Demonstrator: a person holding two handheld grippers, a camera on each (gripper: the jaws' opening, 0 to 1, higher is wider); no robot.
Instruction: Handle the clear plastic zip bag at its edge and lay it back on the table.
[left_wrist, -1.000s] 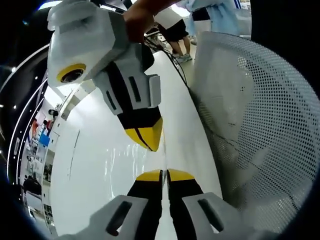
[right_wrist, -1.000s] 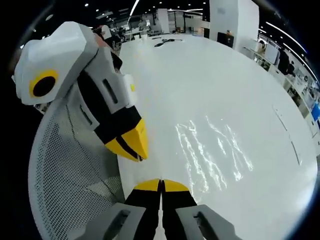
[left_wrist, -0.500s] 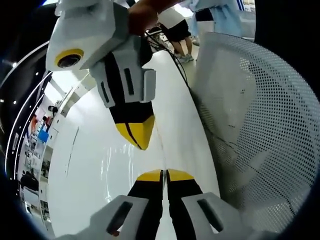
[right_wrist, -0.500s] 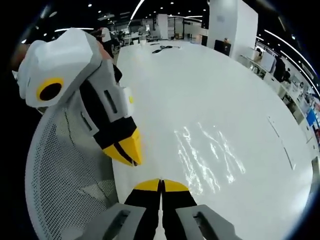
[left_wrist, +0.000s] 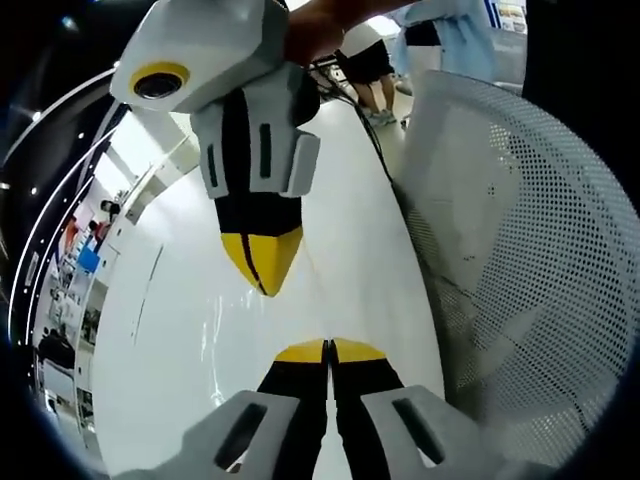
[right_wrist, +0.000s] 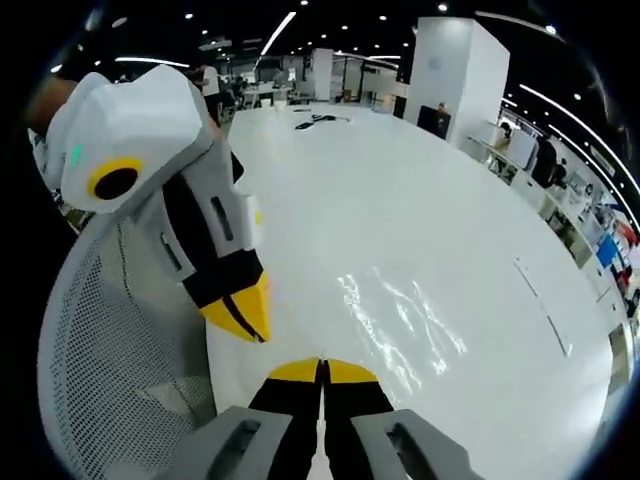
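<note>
The clear plastic zip bag (right_wrist: 400, 320) lies flat on the white table (right_wrist: 400, 200), showing as a patch of glinting creases; its glints (left_wrist: 215, 335) also appear in the left gripper view. My left gripper (left_wrist: 328, 350) is shut, with nothing seen between its yellow tips. My right gripper (right_wrist: 322, 368) is shut too, near the table's edge, short of the bag. The right gripper (left_wrist: 262, 268) hangs in from above in the left gripper view, tips together. The left gripper (right_wrist: 245, 318) enters the right gripper view from the left, just beside the bag.
A white mesh chair back (left_wrist: 520, 250) stands against the table's edge, also seen as mesh (right_wrist: 110, 370) beside the left gripper. Dark cables (right_wrist: 318, 118) lie at the table's far end. People (left_wrist: 370, 60) stand beyond it.
Both grippers stay shut. In the left gripper view the right gripper has drawn up and to the left, away from the bag's glints. The bag lies as before.
</note>
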